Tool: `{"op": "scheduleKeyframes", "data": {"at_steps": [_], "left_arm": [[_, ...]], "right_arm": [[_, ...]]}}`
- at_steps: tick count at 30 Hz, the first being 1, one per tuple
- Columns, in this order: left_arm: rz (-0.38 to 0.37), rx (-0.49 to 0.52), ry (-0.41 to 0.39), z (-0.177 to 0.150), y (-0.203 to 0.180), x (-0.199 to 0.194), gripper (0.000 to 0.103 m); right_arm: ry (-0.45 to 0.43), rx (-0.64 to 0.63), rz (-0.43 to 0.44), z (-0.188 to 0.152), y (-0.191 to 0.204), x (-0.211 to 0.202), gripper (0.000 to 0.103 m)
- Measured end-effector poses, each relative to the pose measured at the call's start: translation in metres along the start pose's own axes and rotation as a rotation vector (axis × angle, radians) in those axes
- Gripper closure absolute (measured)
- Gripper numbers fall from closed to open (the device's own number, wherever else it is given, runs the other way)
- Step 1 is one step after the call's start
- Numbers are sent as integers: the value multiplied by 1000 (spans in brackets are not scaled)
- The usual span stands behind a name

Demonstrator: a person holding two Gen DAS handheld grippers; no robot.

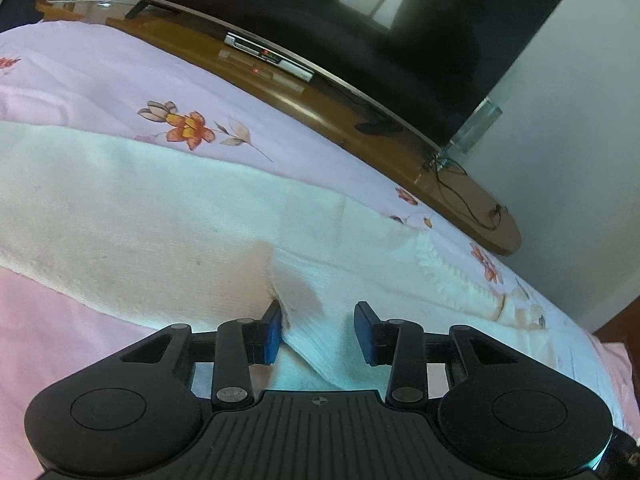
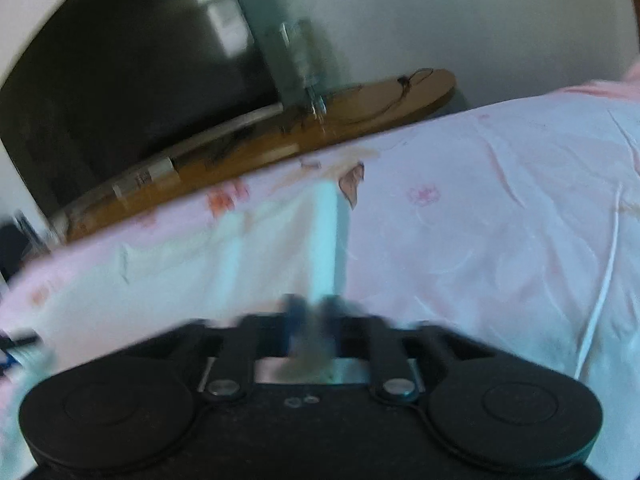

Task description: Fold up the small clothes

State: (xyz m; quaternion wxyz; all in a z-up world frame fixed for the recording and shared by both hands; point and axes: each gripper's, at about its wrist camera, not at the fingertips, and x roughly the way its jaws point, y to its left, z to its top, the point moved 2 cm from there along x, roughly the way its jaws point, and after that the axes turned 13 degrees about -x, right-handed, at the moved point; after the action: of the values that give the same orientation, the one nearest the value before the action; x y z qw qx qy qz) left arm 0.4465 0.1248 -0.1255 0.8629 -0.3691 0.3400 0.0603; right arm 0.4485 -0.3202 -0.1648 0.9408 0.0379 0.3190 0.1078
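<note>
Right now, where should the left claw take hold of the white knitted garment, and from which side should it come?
Grip the raised ridge of the white knitted garment lying between the open left claw fingers. Come from the near edge, low along the floral bedsheet: the fold stands up there, so the pads can probably close on both layers; elsewhere the cloth lies flat.

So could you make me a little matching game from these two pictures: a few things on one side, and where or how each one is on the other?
Things:
1. left gripper
2. right gripper
3. white garment
4. television

States or places:
A. standing on the wooden stand beyond the bed
B. jaws apart, with a fold of cloth between them
C. lying spread on the flowered bedsheet
D. jaws pinched together on a strip of pale cloth

Pairs: 1-B, 2-D, 3-C, 4-A
</note>
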Motion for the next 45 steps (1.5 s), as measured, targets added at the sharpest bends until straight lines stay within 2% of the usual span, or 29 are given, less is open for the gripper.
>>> {"op": "scheduleKeyframes", "data": {"at_steps": [3,6,8,9,10,12,14,17,18,19,21,23,26,27,28,29,31,34,38,40,41,42,44,45], "left_arm": [[-15,-35,7,3,6,3,64],[-17,-27,8,4,6,5,64],[-18,-9,14,4,5,6,65],[-18,5,16,4,4,6,65],[-17,15,14,4,3,7,66],[-12,34,17,6,1,9,71],[-15,45,25,7,-1,11,74],[-20,62,37,8,-5,16,87],[-27,68,42,7,-7,17,92],[-36,76,45,7,-9,19,93],[-40,107,39,4,-14,21,93],[-29,125,41,1,-14,25,93],[-36,120,32,6,-11,22,93],[-23,103,1,11,-6,15,92],[-11,84,-30,16,-1,7,92],[-7,54,-54,21,6,0,92],[-35,-13,-64,30,17,-13,92],[-66,27,-44,23,6,-19,92],[-116,95,9,-4,-19,-12,92],[-46,137,50,-18,-18,3,92],[-45,151,33,-22,-13,4,92],[-55,144,30,-22,-11,3,92],[-49,133,30,-18,-11,-5,92],[-34,167,5,-18,-17,-10,91]], "right_arm": [[-7,41,16,-3,-10,-2,96],[-19,192,66,-9,-29,-2,97],[-17,217,81,-9,-30,-2,96],[-28,204,79,-7,-28,-4,91],[-48,187,69,-3,-27,-6,79],[-84,137,70,6,-24,-4,69],[-77,108,68,19,-25,9,69],[-72,46,43,31,-23,29,71],[-63,30,52,34,-22,35,77],[-55,9,65,34,-21,39,97],[-53,-11,56,35,-21,38,96],[-72,36,53,33,-33,34,96],[-51,77,51,25,-44,39,96],[-42,60,43,28,-42,38,94],[-44,41,35,30,-39,35,85],[-61,30,19,31,-37,27,81],[-122,12,25,31,-36,5,79],[-139,-34,32,23,-30,-19,82],[-135,-90,58,9,-11,-43,84],[-76,-192,43,-4,7,-41,91],[-21,-241,24,-11,13,-33,94],[-20,-277,2,-18,15,-31,96],[-9,-267,-10,-14,14,-32,98],[-8,-261,-26,-10,13,-34,99]]}}
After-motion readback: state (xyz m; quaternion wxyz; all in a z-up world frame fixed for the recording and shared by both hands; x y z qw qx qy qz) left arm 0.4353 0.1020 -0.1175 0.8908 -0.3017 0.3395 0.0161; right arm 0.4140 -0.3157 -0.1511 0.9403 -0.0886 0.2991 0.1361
